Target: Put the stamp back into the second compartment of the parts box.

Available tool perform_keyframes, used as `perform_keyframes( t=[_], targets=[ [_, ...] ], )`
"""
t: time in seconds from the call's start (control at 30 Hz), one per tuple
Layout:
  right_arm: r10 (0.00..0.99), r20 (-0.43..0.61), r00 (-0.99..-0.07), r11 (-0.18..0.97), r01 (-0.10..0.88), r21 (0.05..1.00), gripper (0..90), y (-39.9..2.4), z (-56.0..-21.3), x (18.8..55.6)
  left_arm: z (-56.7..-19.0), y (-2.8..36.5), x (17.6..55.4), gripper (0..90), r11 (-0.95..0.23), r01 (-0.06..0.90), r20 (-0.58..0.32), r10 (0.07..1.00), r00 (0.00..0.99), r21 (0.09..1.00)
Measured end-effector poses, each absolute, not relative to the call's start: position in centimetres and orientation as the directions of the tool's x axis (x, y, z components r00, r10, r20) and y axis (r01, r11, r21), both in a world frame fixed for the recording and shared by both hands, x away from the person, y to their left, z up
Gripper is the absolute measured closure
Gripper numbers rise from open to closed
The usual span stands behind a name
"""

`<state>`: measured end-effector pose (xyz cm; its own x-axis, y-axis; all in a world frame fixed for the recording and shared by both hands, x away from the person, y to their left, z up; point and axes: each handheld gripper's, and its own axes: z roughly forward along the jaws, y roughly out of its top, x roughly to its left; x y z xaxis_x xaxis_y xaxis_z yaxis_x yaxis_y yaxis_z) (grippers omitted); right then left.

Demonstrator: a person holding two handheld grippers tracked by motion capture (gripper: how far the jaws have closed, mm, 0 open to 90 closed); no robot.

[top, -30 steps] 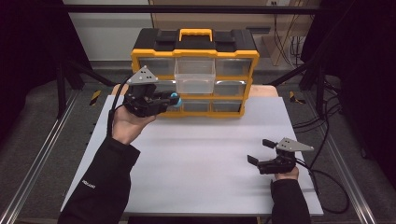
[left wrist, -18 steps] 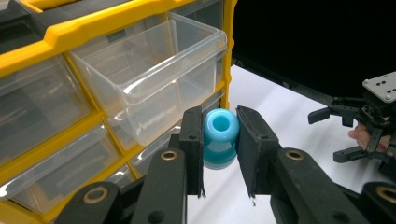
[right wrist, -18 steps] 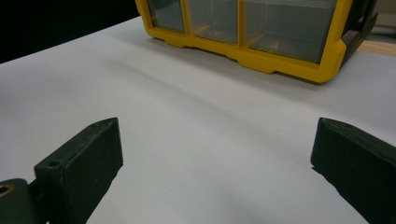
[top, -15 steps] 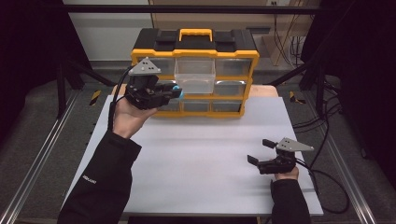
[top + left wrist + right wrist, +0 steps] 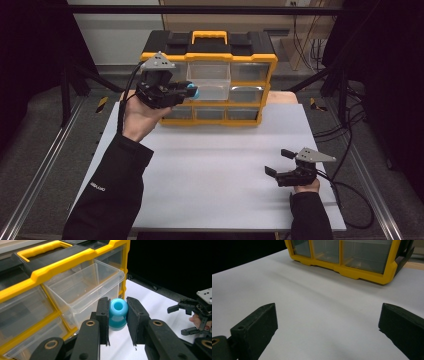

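Observation:
My left gripper (image 5: 189, 91) (image 5: 118, 317) is shut on a small blue spool-shaped piece (image 5: 118, 313) (image 5: 192, 91), its hollow end facing the camera. I hold it in the air just left of an open clear drawer (image 5: 210, 80) (image 5: 87, 287) pulled out of the top row of a yellow and black organizer (image 5: 210, 75) (image 5: 37, 272). My right gripper (image 5: 276, 163) (image 5: 327, 330) rests low on the white table (image 5: 215, 165) at the front right, jaws wide apart with nothing between them.
The organizer stands at the table's far edge with several shut clear drawers (image 5: 249, 93) (image 5: 362, 255). Cables (image 5: 345, 185) trail off the table's right side. Metal rails (image 5: 40, 170) run along both sides of the table.
My left hand has lifted the blue piece up and toward the open top drawer. The right hand has stayed where it was.

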<state>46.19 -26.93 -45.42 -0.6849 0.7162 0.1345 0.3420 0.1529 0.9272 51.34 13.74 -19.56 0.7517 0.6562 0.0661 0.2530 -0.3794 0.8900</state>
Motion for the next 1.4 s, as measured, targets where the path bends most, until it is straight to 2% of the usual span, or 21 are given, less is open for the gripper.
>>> perform_keyframes(
  t=[0.73,1.4],
  targets=[
    [0.716,0.137,-0.684,0.147,0.340,0.929,2.6,-27.0,-45.4,46.2,-17.8,13.3,54.9,72.5,-0.352,0.261,0.075,0.711,0.699,0.899],
    [0.715,0.135,-0.686,0.150,0.340,0.929,2.6,-27.0,-45.4,46.2,-20.5,12.3,59.4,72.5,-0.350,0.315,0.057,0.744,0.666,0.882]
  ],
)
